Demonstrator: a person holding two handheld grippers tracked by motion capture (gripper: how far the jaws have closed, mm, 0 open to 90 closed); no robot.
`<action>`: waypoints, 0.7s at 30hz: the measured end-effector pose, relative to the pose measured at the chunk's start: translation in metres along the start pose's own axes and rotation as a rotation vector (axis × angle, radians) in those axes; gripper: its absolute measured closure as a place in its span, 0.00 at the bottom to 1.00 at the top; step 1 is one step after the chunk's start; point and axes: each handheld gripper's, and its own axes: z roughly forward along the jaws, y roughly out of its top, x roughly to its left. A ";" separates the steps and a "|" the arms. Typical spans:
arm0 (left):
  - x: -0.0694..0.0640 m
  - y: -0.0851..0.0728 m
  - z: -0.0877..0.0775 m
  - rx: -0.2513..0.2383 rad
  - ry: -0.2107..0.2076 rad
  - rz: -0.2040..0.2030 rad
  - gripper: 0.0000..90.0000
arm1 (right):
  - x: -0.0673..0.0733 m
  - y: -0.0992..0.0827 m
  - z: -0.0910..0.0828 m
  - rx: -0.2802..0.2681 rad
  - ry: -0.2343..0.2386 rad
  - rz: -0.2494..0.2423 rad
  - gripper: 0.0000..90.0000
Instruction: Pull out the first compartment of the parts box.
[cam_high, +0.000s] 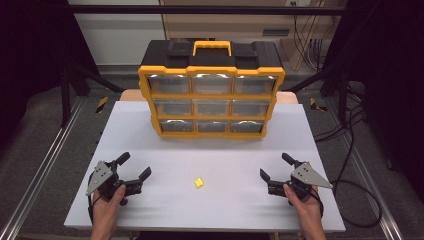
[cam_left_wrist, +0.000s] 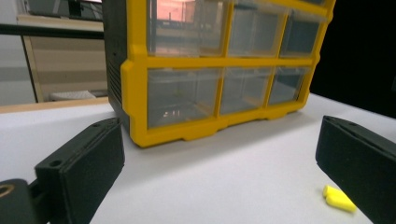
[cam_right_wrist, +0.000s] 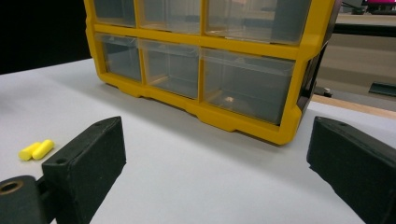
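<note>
A person is resting both tools on the white table (cam_high: 150, 125), one at each near corner. The left gripper (cam_high: 134, 167) is sitting at about eight o'clock on the tabletop, its jaws standing wide apart with nothing between them. The right gripper (cam_high: 274, 166) is sitting at about four o'clock, its jaws likewise spread wide and holding nothing. Between the two, at roughly six o'clock from the table's middle, a pair of small yellow earplugs (cam_high: 199, 182) is lying side by side on the bare surface, well apart from either tool. At twelve o'clock, a yellow-and-black drawer organizer (cam_high: 212, 92) is standing upright at the far edge, its nine clear drawers all facing the person.
</note>
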 end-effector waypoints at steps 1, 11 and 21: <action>-0.001 0.000 0.000 0.007 0.000 0.001 0.01 | 0.000 0.000 0.001 -0.002 -0.001 0.004 0.06; -0.020 0.004 0.003 0.043 0.024 0.069 0.03 | -0.001 -0.001 0.001 -0.002 -0.002 0.014 0.05; -0.029 0.040 0.032 0.135 0.069 0.302 0.04 | 0.000 0.000 -0.011 0.009 -0.052 0.018 0.05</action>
